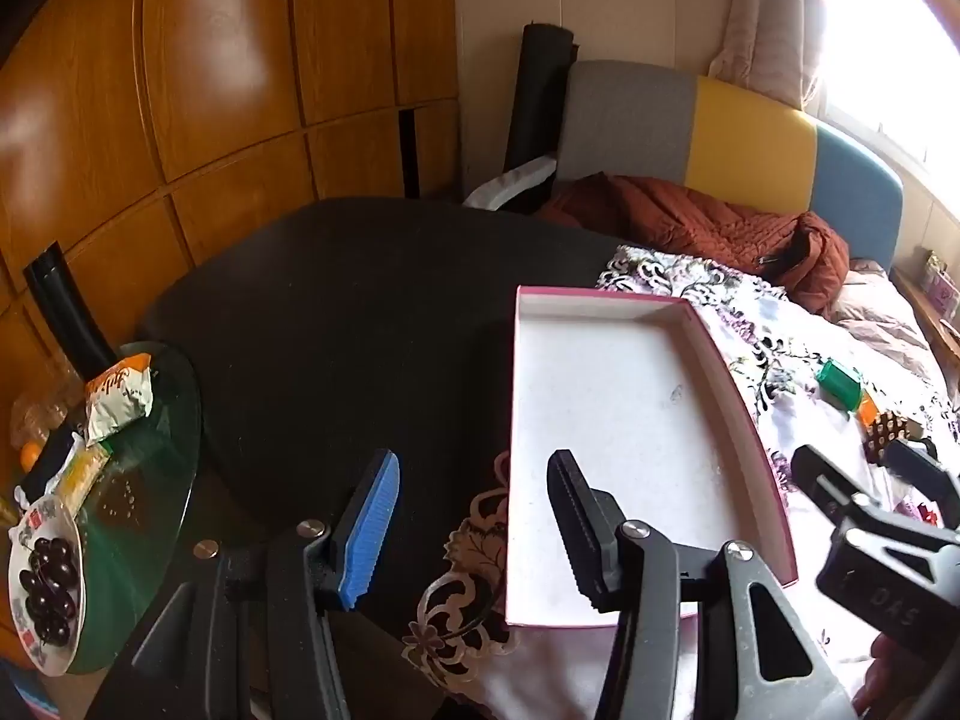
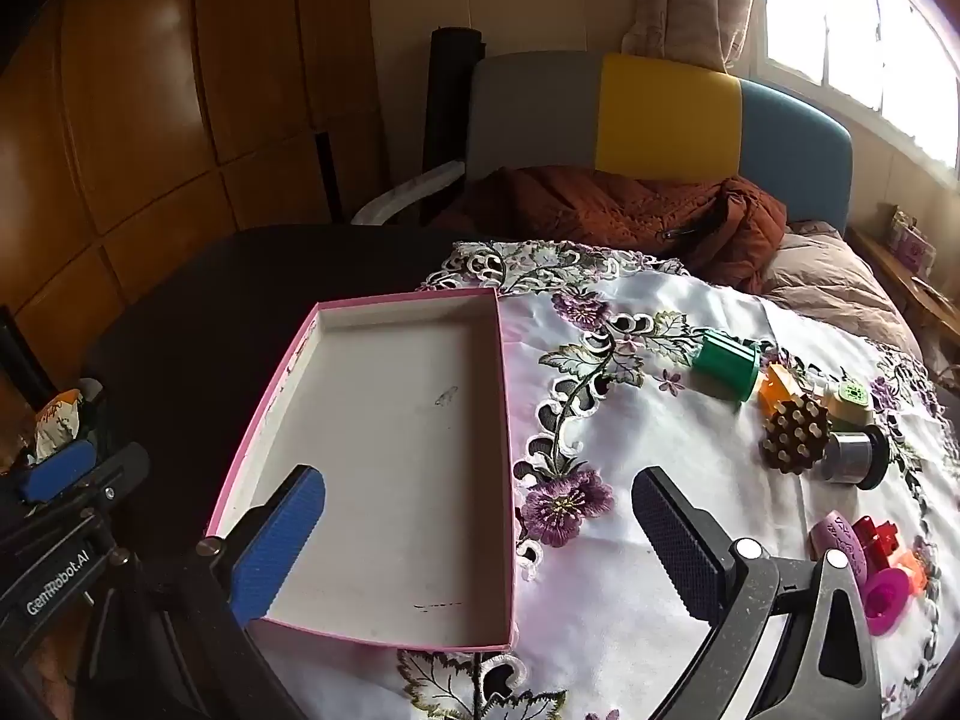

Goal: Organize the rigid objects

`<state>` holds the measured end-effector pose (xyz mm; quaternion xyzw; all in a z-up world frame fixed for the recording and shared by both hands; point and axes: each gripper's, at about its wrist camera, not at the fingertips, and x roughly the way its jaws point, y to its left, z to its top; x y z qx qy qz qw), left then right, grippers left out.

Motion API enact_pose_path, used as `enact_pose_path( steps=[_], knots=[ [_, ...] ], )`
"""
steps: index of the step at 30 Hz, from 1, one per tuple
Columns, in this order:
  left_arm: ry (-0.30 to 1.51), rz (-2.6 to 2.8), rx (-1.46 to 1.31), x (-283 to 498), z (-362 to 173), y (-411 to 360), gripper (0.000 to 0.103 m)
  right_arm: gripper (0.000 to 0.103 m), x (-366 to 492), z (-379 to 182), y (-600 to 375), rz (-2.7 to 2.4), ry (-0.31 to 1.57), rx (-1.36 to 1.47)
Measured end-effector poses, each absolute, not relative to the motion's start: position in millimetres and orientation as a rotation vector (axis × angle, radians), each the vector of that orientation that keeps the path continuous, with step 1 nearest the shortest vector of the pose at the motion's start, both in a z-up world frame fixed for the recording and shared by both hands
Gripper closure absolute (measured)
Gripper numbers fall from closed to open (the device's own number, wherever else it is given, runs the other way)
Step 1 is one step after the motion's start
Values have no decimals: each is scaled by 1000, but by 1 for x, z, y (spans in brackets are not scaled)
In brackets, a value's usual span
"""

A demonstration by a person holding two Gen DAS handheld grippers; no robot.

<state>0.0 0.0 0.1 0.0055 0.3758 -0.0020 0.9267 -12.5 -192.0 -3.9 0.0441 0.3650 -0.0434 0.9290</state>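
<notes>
Your dark round surface carries an embroidered floral cloth, and on it an empty shallow cardboard box with pink walls and white floor. Your left tongs straddle its near left wall, jaws apart, gripping nothing. Your right tongs gape wide over its right wall, empty. Right of them lie a green ribbed cylinder, a brown studded ball and a grey spool
</notes>
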Motion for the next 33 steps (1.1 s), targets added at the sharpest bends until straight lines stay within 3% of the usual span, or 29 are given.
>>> enact_pose_path(
  steps=[6,12,33],
  knots=[
    [730,-23,-13,-13,-2,18,51,0,-16,-6,-189,-83,716,89],
    [804,-43,-48,3,-24,27,50,0,-7,13,-171,-85,742,44],
    [830,-24,-64,10,-15,31,48,0,-11,6,-160,-57,741,22]
  ],
)
